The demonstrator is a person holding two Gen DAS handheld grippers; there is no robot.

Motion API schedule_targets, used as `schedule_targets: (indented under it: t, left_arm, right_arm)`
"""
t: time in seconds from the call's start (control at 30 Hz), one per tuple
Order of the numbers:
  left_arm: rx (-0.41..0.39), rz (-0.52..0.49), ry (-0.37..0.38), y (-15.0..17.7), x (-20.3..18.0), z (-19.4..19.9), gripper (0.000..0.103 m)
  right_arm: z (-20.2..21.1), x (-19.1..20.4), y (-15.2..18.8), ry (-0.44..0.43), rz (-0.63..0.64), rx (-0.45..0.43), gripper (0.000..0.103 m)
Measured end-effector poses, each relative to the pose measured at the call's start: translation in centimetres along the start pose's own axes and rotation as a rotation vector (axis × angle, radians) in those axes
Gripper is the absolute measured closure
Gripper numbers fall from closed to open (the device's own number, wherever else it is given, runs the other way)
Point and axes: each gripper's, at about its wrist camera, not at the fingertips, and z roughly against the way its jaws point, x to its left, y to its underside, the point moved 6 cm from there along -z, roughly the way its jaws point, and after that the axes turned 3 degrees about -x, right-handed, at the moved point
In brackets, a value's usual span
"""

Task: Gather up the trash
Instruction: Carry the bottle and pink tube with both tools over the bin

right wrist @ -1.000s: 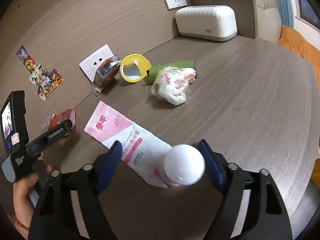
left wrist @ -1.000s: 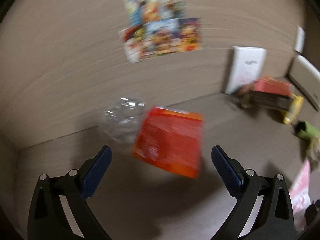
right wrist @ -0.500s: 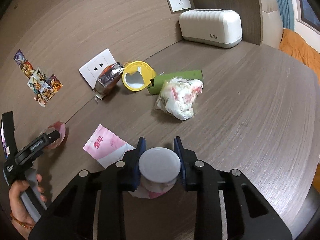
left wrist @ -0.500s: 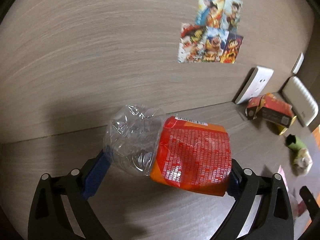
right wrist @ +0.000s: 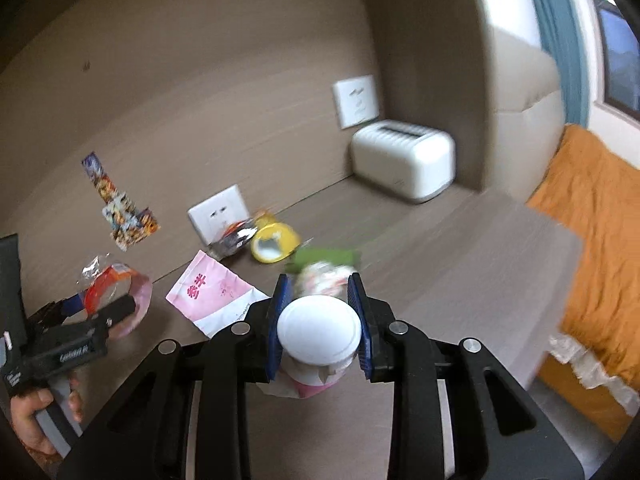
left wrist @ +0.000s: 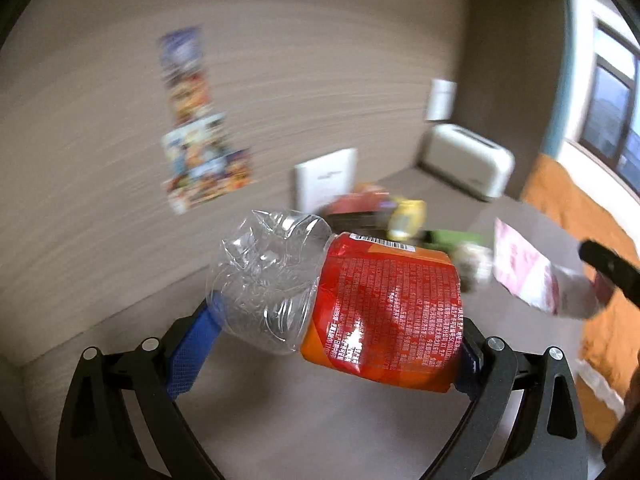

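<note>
A crushed clear plastic bottle (left wrist: pixel 360 304) with a red and orange label hangs above the brown table (left wrist: pixel 280 420), gripped end to end by my left gripper (left wrist: pixel 338 326), which is shut on it. My right gripper (right wrist: pixel 318 320) is shut on the white cap (right wrist: pixel 319 330) of a pink and white tube (right wrist: pixel 212 292), which hangs lifted off the table. The right wrist view shows the bottle (right wrist: pixel 108 284) in the left gripper at the far left, with a hand on the handle. In the left wrist view the tube (left wrist: pixel 520 268) is at the right.
Against the wall lie a crumpled wrapper (right wrist: pixel 324 276), a green box (right wrist: pixel 328 256), a yellow lid (right wrist: pixel 274 244) and a foil carton (right wrist: pixel 234 238). A white appliance (right wrist: pixel 404 160) stands in the corner. The table's edge (right wrist: pixel 560 300) drops to orange bedding (right wrist: pixel 592 240).
My left gripper closed on the bottle and my right closed on the tube's cap. Both then rose, lifting the bottle and the tube off the table.
</note>
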Motion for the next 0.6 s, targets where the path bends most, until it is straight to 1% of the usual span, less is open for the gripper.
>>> schedule_targets:
  t: [0.13,0.27,0.3,0.47,0.6]
  left_arm:
    - [0.002,-0.074,0.082,0.7,-5.8,1.0,0.009]
    - [0.029,-0.159,0.189,2.1,-12.2,1.1,0.009]
    - [0.038,-0.177,0.214,2.7,-13.3,1.6,0.009]
    - [0.083,-0.280,0.344,5.2,-21.5,2.0,0.009]
    - [0.124,-0.353,0.416,7.4,-27.0,1.9,0.009]
  right_arm:
    - [3.4,-4.1,-0.2,0.073,-0.032,-0.039,0.072]
    - [6.2,-8.1,0.6,0.150,-0.073,-0.051,0.072]
    - [6.9,-8.9,0.8,0.170,-0.076,-0.052,0.072]
    - [10.4,-14.1,3.0,0.271,-0.113,-0.035,0.072]
    - [12.1,-17.4,4.9,0.328,-0.148,-0.009,0.072]
